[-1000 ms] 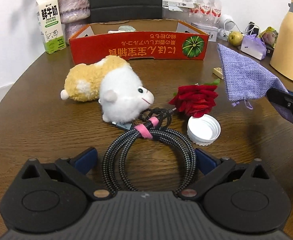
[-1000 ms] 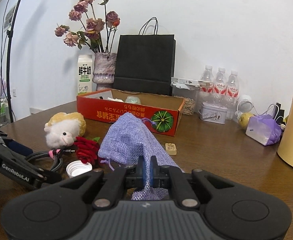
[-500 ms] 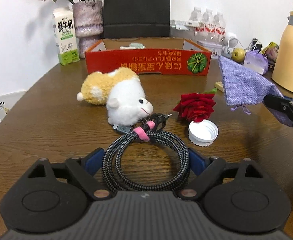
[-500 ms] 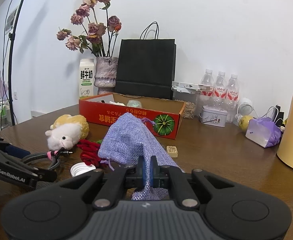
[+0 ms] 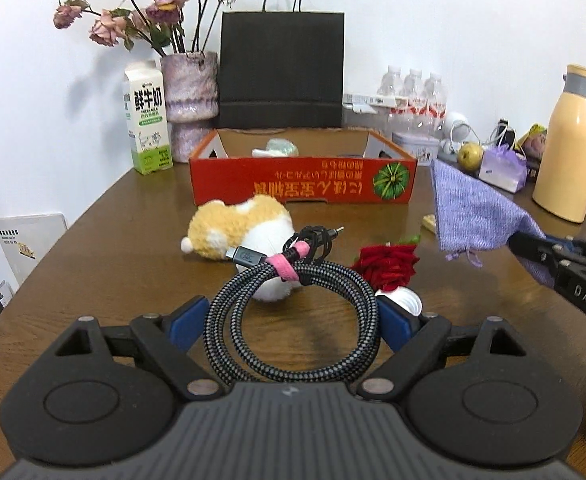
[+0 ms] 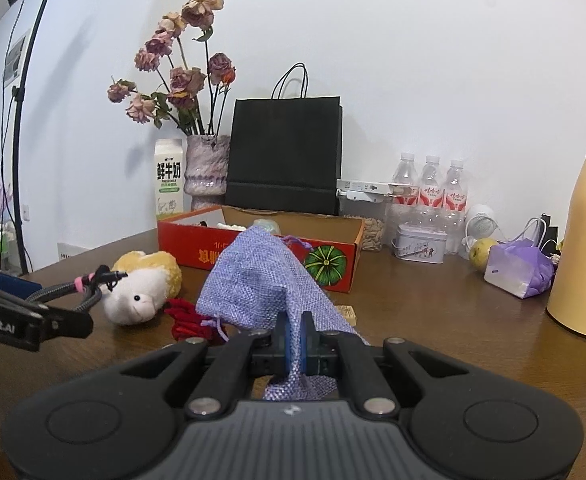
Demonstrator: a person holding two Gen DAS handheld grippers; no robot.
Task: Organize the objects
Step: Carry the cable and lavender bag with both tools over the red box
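While the left hand-held gripper (image 5: 293, 320) carries the coiled cable (image 5: 293, 308) clear of the table (image 5: 113, 272), its blue pads press only on the outer sides of the loop, so the springy coil could squash, twist or pop out before it gets anywhere. The pink strap (image 5: 289, 266) is all that keeps the turns together; if it slid off, the coil would likely fall open and trail over the plush (image 5: 237, 232) and the rose (image 5: 389, 266) below. The plug ends stick up from the coil and might catch the box wall on the way in.

The right hand-held gripper (image 6: 293, 340) is clenched on a corner of the purple pouch (image 6: 261, 276), which hangs above the table just beside the rose. Pinched by one corner, the limp cloth could slip free. Its mouth cannot be seen, so I cannot tell whether anything is inside.

The red box (image 5: 305, 178) stands open at the back of the table, well apart from both loads; it holds a pale green thing (image 5: 281, 146) and something white, too small to identify. The white cap (image 5: 405, 300) lies mostly hidden behind the cable.
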